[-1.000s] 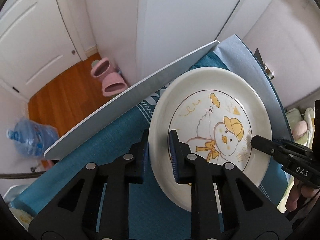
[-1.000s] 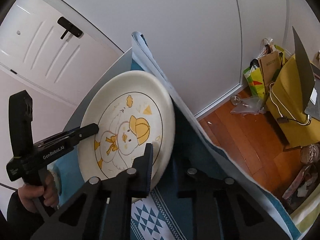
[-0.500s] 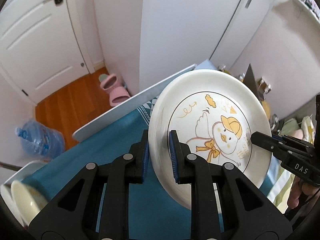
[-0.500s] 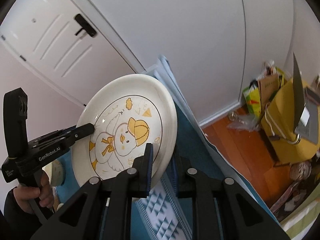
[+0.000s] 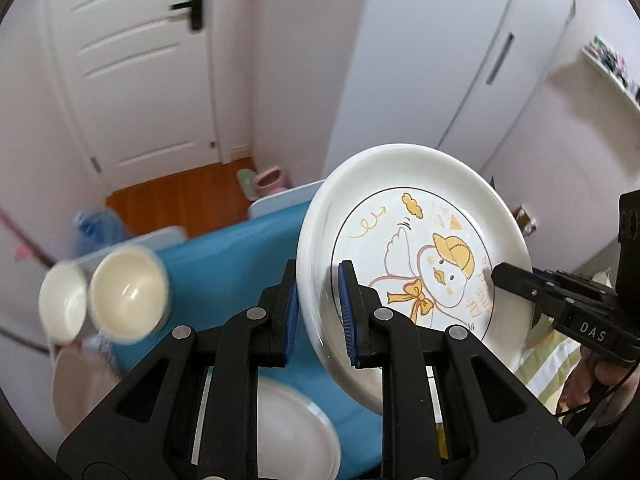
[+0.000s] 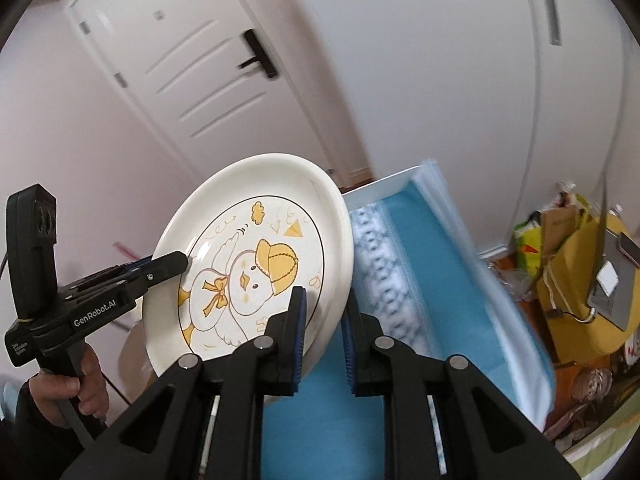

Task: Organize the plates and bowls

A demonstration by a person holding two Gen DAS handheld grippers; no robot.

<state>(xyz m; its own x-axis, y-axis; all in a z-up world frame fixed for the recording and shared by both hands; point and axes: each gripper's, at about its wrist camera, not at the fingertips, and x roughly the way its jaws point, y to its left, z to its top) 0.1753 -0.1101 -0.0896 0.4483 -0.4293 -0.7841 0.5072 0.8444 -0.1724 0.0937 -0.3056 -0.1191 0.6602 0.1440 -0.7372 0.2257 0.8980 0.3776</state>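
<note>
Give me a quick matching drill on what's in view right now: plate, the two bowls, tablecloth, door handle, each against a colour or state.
Column A:
1. duck plate
2. two bowls
3. tablecloth
4. door handle

Column B:
a. black
b. blue
c. side by side and empty, left of the plate in the left wrist view
d. clamped at opposite rims by the left tool and right tool

Pairs: 1-d, 2-c, 3-b, 4-a

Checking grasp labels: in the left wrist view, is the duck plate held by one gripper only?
No: the left gripper pinches the duck plate at its near rim while the right gripper clamps the opposite rim.
</note>
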